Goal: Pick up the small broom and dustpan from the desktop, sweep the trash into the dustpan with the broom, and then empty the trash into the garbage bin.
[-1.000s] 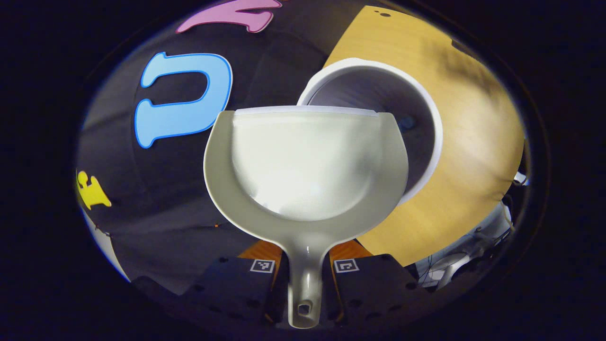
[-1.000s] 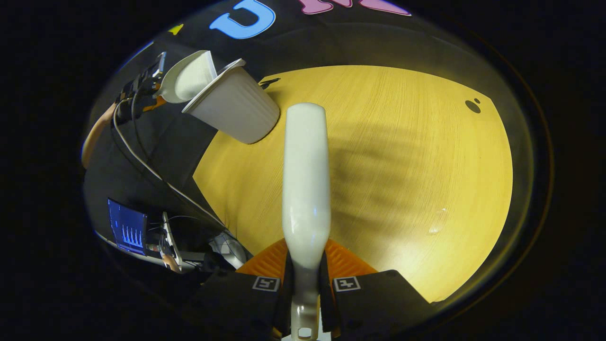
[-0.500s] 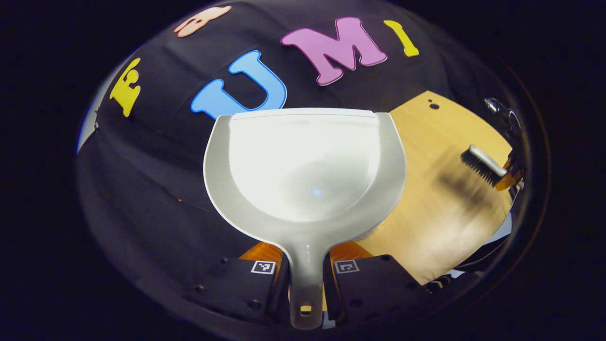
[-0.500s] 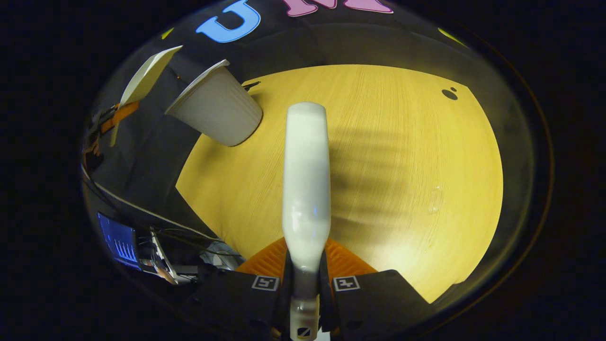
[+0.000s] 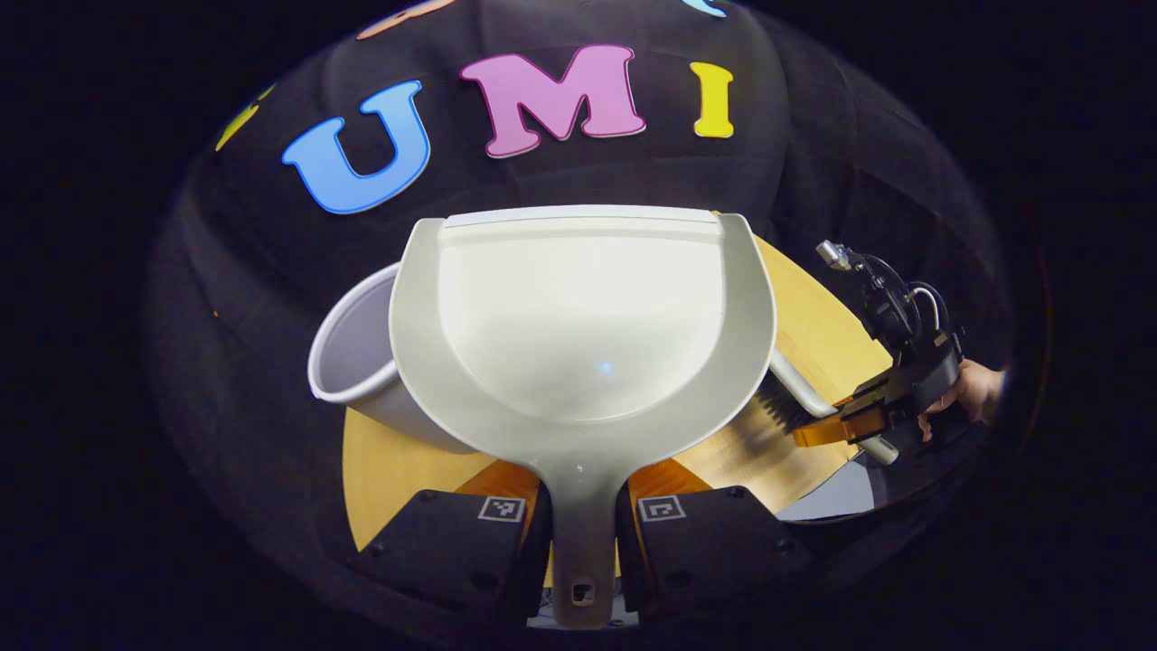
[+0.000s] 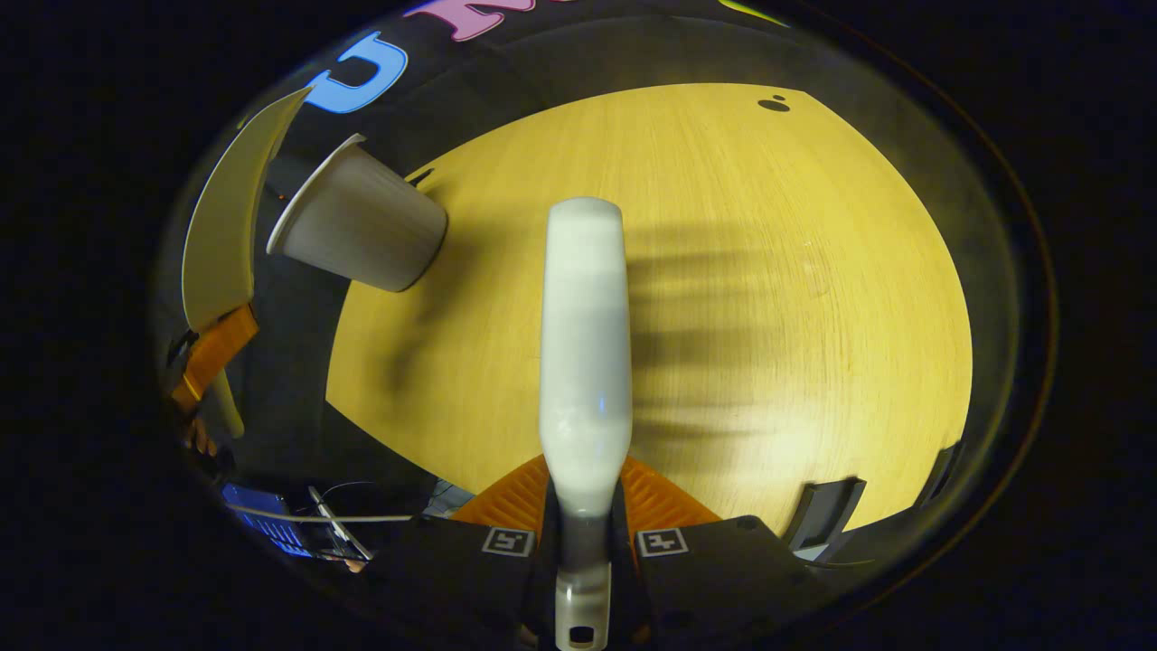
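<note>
The left claw (image 5: pixel 580 515) is clenched on the handle of the dustpan (image 5: pixel 583 325), whose empty scoop spreads straight ahead of it, with the white garbage bin (image 5: pixel 348 357) just behind the scoop's left edge on the table (image 5: pixel 380 470). The right claw (image 6: pixel 583 533) grips the small broom (image 6: pixel 585 344) by its handle, the broom's white back reaching forward above the table, and the garbage bin stands far ahead to its left.
</note>
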